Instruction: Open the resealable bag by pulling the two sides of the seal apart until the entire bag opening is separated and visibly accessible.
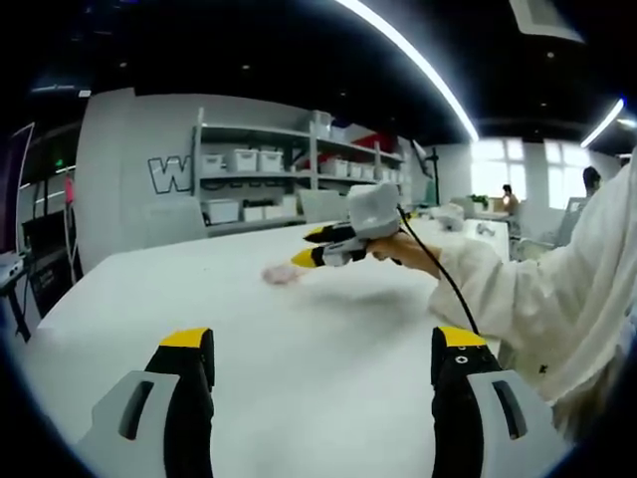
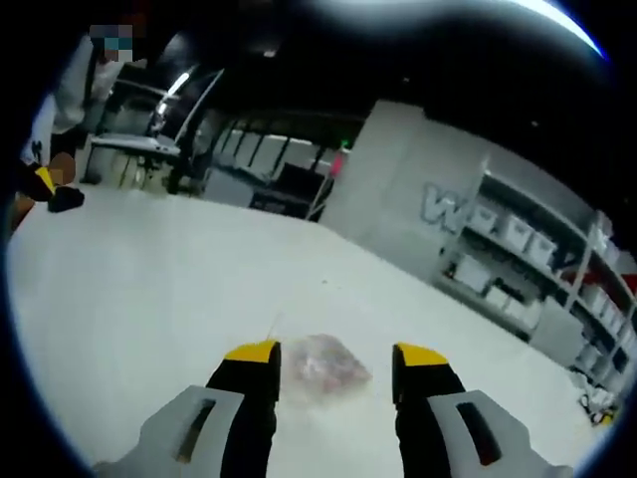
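A small clear resealable bag (image 2: 323, 370) with pinkish contents lies flat on the white table (image 2: 149, 299). In the right gripper view it sits just beyond my right gripper (image 2: 336, 356), seen in the gap between the open yellow-tipped jaws, and nothing is held. The left gripper view has the bag (image 1: 281, 274) far out on the table (image 1: 199, 289), with the right gripper (image 1: 309, 247) hovering just above and to its right, held by a hand. My left gripper (image 1: 323, 344) stands open well short of the bag, over bare table. The left gripper (image 2: 45, 184) also appears at the far left edge.
Shelves with white bins (image 1: 249, 159) stand behind the table, beside a grey wall with a large letter W (image 1: 167, 174). A person's white sleeve (image 1: 567, 289) and a black cable (image 1: 448, 289) cross the right side. Other tables and people (image 1: 508, 199) are in the background.
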A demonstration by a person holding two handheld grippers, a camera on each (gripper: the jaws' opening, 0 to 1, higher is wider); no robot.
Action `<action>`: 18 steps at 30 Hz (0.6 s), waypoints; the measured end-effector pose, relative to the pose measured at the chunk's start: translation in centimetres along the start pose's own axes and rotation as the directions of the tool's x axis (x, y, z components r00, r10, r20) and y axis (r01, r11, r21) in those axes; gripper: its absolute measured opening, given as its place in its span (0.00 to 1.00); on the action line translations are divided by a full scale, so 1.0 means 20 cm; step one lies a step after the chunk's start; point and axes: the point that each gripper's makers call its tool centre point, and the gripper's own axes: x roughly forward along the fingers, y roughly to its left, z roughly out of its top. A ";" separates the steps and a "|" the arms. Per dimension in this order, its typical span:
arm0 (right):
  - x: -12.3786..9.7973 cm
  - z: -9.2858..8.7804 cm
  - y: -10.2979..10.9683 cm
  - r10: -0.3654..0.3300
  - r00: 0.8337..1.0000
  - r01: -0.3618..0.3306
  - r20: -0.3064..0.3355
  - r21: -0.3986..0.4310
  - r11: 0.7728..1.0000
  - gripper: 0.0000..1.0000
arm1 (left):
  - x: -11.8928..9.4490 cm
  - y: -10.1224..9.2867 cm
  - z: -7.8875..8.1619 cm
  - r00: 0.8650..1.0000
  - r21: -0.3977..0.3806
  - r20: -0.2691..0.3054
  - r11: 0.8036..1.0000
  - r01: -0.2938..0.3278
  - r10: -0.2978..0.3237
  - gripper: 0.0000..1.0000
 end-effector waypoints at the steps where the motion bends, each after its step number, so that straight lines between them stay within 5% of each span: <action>1: 0.00 0.00 0.00 -0.003 1.000 0.003 0.005 0.002 1.000 0.51 | 0.00 0.00 0.00 1.000 0.000 -0.001 1.000 0.000 0.000 0.90; 9: -0.01 0.04 -0.02 -0.025 0.998 0.024 0.055 0.023 0.999 0.78 | 0.00 0.00 0.00 1.000 0.000 0.002 1.000 0.000 0.000 0.90; 12: -0.04 0.06 -0.01 -0.026 0.997 0.025 0.068 0.010 1.000 0.71 | -0.01 0.00 0.00 1.000 -0.002 0.002 1.000 -0.002 0.002 0.90; 16: -0.04 0.06 -0.02 -0.029 0.997 0.028 0.076 0.020 0.999 0.86 | 0.00 0.00 0.00 1.000 -0.002 0.002 1.000 0.002 -0.002 0.90; 18: -0.05 0.04 -0.02 -0.028 0.998 0.027 0.061 0.017 0.999 0.75 | 0.00 0.00 0.00 1.000 -0.002 0.002 1.000 0.003 -0.003 0.90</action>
